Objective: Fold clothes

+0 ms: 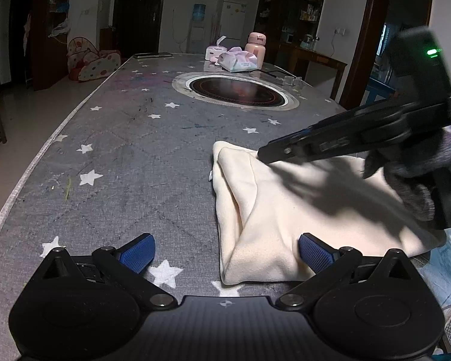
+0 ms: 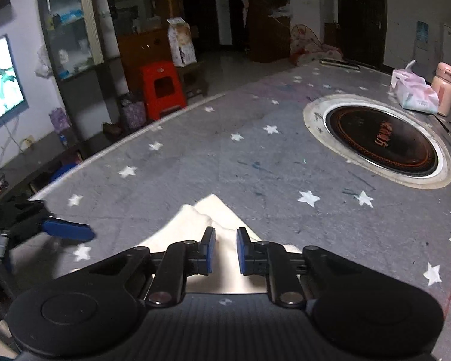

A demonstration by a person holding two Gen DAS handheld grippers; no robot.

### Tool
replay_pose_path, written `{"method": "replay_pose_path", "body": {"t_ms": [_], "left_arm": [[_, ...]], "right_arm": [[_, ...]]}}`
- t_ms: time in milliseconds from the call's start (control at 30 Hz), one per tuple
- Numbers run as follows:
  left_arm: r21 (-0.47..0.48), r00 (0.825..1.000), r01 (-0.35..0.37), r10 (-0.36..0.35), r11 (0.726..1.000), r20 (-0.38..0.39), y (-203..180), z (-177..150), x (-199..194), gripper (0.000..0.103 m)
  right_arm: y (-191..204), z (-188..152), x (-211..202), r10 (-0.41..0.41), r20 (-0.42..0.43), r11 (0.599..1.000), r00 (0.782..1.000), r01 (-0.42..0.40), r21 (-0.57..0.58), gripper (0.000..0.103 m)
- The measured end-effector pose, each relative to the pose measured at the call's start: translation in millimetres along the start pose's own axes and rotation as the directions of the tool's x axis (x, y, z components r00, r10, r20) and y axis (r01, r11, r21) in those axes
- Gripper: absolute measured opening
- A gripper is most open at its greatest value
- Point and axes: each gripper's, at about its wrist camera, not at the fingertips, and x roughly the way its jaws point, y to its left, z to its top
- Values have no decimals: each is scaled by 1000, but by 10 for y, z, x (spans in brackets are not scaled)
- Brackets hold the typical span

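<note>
Cream garment (image 1: 285, 210), folded, lying at the near right of the star-printed table cover (image 1: 120, 156). Left gripper (image 1: 225, 251) spread wide and empty, its right pad touching the cloth's near edge. Right gripper (image 2: 225, 249) narrowly parted above the cloth, apparently gripping nothing.

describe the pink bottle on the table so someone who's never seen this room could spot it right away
Start at the long grey star-patterned table and find the round black cooktop set into it. Just beyond it, at the far end, the pink bottle stands upright beside a soft tissue pack. It is the only tall, rigid, lidded thing there.
</note>
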Motion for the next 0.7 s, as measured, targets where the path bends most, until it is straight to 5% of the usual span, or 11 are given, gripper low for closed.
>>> {"method": "replay_pose_path", "body": {"t_ms": [700], "left_arm": [[-28,999,-51,50,998,-5,82,11,-107,103]], "right_arm": [[135,40,-21,27,12,999,1000,-26,-21,12]]}}
